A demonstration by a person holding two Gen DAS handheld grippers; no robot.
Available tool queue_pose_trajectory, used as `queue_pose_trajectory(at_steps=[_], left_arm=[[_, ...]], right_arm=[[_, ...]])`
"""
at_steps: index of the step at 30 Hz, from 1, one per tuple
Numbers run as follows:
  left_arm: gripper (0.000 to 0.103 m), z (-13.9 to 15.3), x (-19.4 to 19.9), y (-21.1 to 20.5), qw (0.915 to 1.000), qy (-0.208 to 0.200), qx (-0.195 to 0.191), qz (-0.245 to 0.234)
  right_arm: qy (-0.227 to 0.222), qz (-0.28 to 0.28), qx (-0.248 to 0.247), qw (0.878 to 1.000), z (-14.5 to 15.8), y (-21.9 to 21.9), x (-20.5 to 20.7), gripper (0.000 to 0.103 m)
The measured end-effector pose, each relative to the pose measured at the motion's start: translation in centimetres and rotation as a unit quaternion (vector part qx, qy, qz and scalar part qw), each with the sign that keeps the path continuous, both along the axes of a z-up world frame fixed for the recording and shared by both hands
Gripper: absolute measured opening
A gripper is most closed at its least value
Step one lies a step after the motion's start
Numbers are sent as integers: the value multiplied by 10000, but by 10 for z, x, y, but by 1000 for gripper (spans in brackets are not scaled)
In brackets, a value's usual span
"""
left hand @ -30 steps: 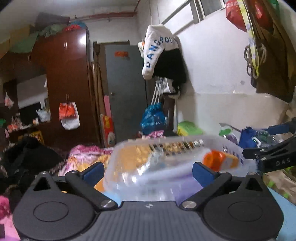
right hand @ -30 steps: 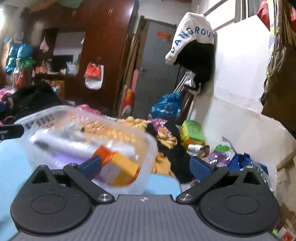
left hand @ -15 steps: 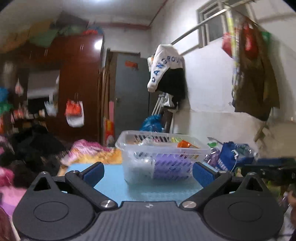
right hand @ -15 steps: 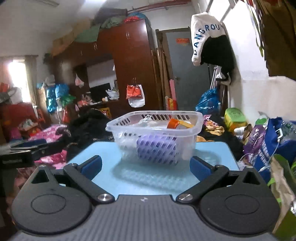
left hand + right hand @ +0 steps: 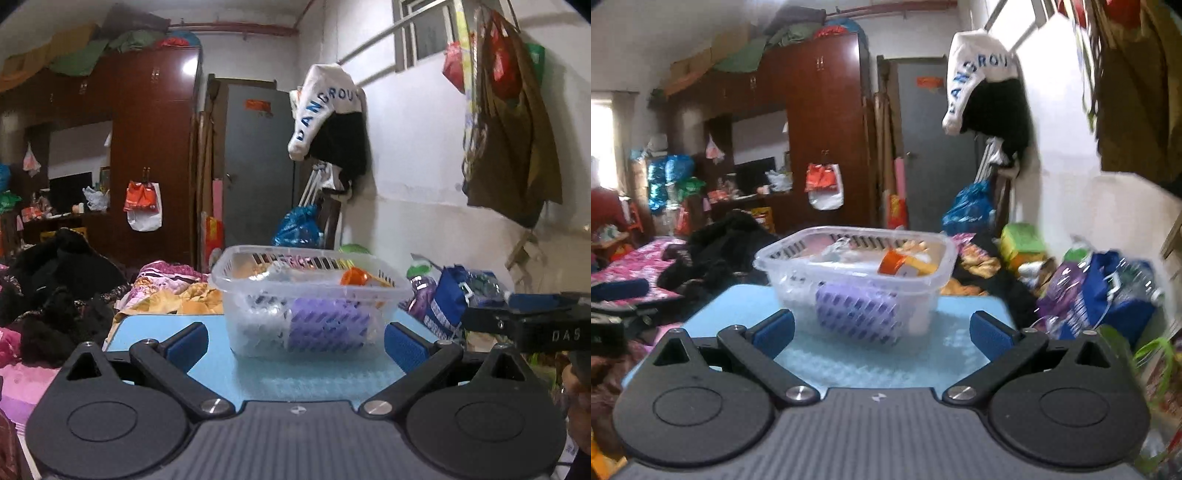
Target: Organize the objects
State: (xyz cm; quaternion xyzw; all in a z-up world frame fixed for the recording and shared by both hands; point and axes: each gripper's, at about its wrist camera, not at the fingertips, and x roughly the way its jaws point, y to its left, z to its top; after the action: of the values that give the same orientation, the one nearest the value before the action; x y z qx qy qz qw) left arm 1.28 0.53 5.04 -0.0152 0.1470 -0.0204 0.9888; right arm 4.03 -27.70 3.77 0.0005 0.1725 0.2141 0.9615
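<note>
A clear plastic basket (image 5: 236, 295) stands on a light blue table (image 5: 207, 365); it also shows in the right wrist view (image 5: 775, 273). Inside lie a purple patterned roll (image 5: 325, 325), an orange-capped item (image 5: 352, 276) and pale items I cannot make out. The roll (image 5: 857, 310) and orange item (image 5: 892, 263) show in the right view too. My left gripper (image 5: 295, 343) is open and empty, short of the basket. My right gripper (image 5: 882, 332) is open and empty, also short of it. The right gripper's body (image 5: 524, 325) shows at the left view's right edge.
Piles of clothes (image 5: 62, 291) lie left of the table. Bags (image 5: 1108, 291) crowd the floor by the white wall on the right. A wardrobe (image 5: 151, 147) and a grey door (image 5: 258, 166) stand behind. The left gripper's body (image 5: 613, 306) shows at the left edge.
Both grippers have pulled back from the basket, which was close up a second ago and now stands farther off on the table. Both stay open.
</note>
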Motion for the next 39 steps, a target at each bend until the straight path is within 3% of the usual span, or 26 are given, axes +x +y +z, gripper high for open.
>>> queue_pose_trajectory(at_steps=[8,24,39], left_arm=[[102,-3,-5,-13,9999,-62,108,-31],[102,-2,-9,-12,9997,-124,186,80],[102,-2,-8,-10,9996,-155,163,144]], right_arm=[[-194,-100,-76,9997,-3,2,-22,103],[-18,-123,-127,9998,-10,1,-15,103],[-164,-171,-187,9995,-9,2,-22,103]])
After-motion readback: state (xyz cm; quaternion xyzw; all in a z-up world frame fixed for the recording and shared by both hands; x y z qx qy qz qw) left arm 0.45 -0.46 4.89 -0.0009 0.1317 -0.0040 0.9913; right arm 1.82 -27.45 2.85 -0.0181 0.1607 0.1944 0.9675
